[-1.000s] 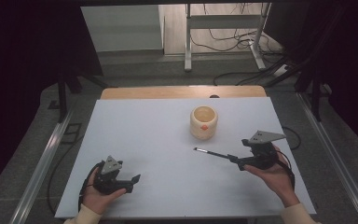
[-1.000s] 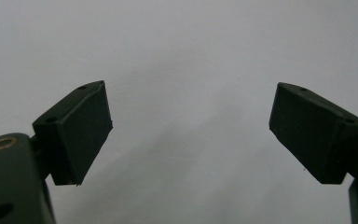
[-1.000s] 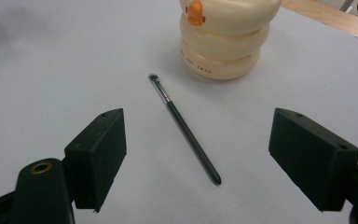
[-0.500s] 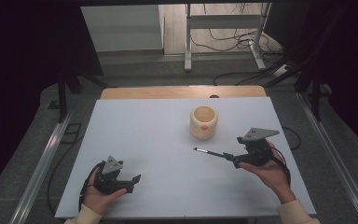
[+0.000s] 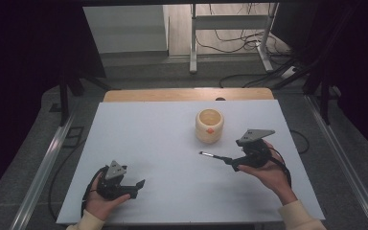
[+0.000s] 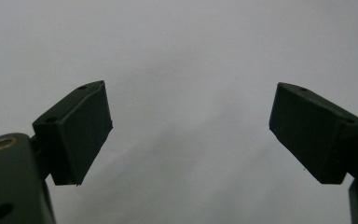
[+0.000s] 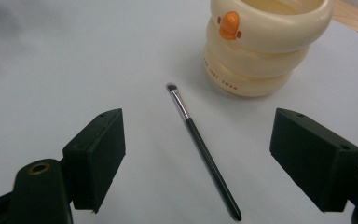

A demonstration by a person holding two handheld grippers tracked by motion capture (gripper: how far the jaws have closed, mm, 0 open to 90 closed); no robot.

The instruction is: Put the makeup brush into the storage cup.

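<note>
cup [image 7: 265, 46] upright, inside unclear | brush [image 7: 203, 149] flat beside it | right gripper [image 7: 219, 158] spread | left gripper [image 6: 189, 135] spread

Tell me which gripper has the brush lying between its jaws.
The right gripper: the thin black brush lies on the table between its open jaws. The left gripper faces bare table.

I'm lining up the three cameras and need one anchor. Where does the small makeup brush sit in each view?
High view: the brush lies on the white table, right of centre, just ahead of the right gripper.
Right gripper view: the brush runs up the middle between the open jaws.
Left gripper view: not in it.
Shared landmark: the cream cup.
</note>
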